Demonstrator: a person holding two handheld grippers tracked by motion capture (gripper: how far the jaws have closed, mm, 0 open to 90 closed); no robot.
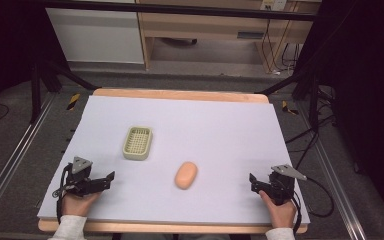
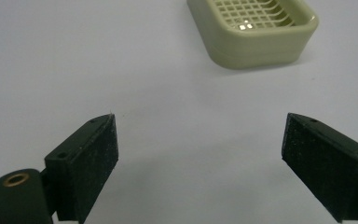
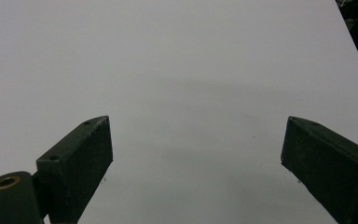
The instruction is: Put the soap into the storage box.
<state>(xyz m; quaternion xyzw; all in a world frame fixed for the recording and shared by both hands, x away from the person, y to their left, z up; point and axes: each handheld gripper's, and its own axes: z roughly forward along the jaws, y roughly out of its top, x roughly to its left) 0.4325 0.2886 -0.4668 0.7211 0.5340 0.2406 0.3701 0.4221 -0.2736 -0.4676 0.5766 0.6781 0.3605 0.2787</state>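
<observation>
From the high view I see the orange soap (image 1: 186, 175) at the table's 6 o'clock, the green soap dish (image 1: 137, 142) near it at 10 o'clock. My left gripper (image 2: 198, 149) has jaws apart, empty, dish at 1 o'clock. My right gripper (image 3: 196, 154) gapes likewise; I'd approach the soap across its narrow width, squeezing gently.

A pale green slotted soap dish (image 1: 137, 142) sits left of the surface's (image 1: 220, 125) centre. An orange oval soap bar (image 1: 186, 174) lies nearer the front edge — apart from the dish, just right of it.
</observation>
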